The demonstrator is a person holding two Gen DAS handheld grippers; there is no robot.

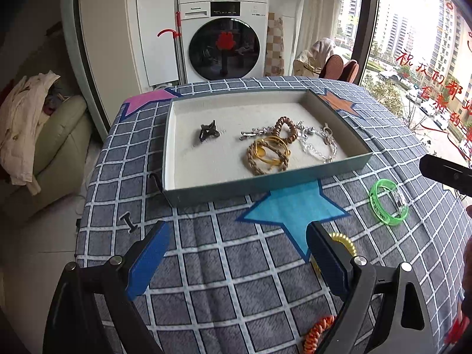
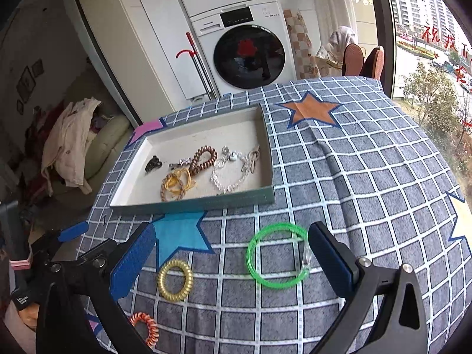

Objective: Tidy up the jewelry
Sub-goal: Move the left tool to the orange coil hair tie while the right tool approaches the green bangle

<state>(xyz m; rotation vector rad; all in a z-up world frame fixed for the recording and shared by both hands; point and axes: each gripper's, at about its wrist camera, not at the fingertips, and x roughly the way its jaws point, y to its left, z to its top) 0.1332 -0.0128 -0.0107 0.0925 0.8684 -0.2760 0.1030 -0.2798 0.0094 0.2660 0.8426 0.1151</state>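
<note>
A shallow teal box (image 1: 348, 121) (image 2: 267, 147) with a white inside holds several pieces: a dark claw clip (image 1: 209, 132), a brown coil tie (image 1: 284, 128), gold bangles (image 1: 270, 150) and a clear bead chain (image 1: 317, 147). On the checked cloth lie a green bangle (image 1: 388, 202) (image 2: 275, 255), a gold coil tie (image 2: 175, 280) (image 1: 343, 240) and an orange coil tie (image 2: 146, 327) (image 1: 318, 334). My left gripper (image 1: 237, 253) is open and empty above the cloth. My right gripper (image 2: 231, 261) is open, with the green bangle between its fingers.
A small black pin (image 1: 129, 221) lies on the cloth left of the box. A washing machine (image 1: 224, 38) stands behind the table. A sofa with clothes (image 1: 44, 135) is at the left, a window (image 1: 419, 59) at the right.
</note>
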